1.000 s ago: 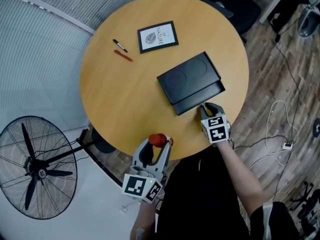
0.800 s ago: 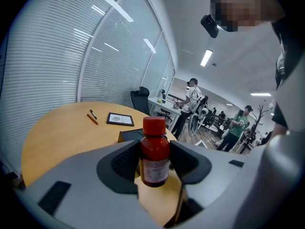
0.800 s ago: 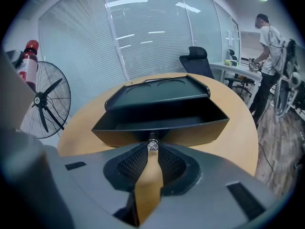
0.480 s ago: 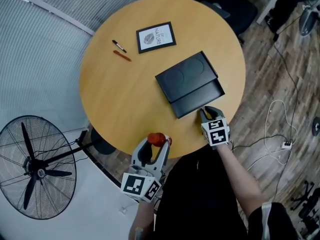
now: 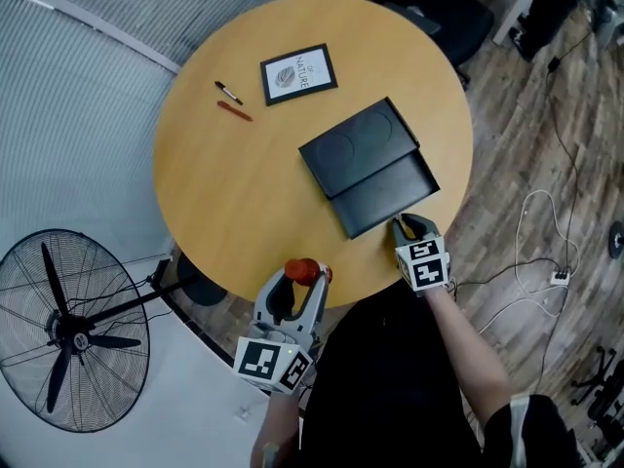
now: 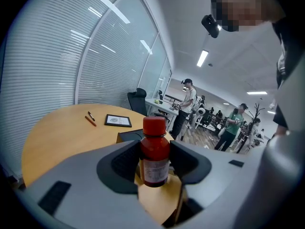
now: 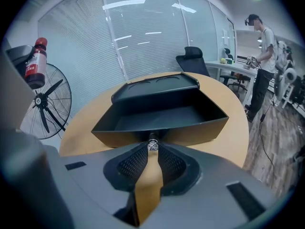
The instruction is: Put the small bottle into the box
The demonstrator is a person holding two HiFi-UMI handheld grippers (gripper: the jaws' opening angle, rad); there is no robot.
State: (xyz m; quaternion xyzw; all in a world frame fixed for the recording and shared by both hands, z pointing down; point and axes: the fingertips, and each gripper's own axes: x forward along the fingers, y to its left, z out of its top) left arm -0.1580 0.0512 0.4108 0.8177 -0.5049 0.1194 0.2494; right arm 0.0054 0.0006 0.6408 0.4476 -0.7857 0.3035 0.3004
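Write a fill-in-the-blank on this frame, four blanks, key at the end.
1. The left gripper is shut on a small bottle with a ____ cap.
2. The right gripper pinches the small ____ on the front of the black box's drawer.
3. That drawer stands ____.
4. On the table, beside the framed picture, lie ____ pens.

Missing words: red; knob; open; two.

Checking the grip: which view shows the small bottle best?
The left gripper view: the small bottle stands upright at centre, label visible, clamped between the left gripper's pads. The head view shows mainly its red cap from above; the right gripper view catches it small at the far left edge.
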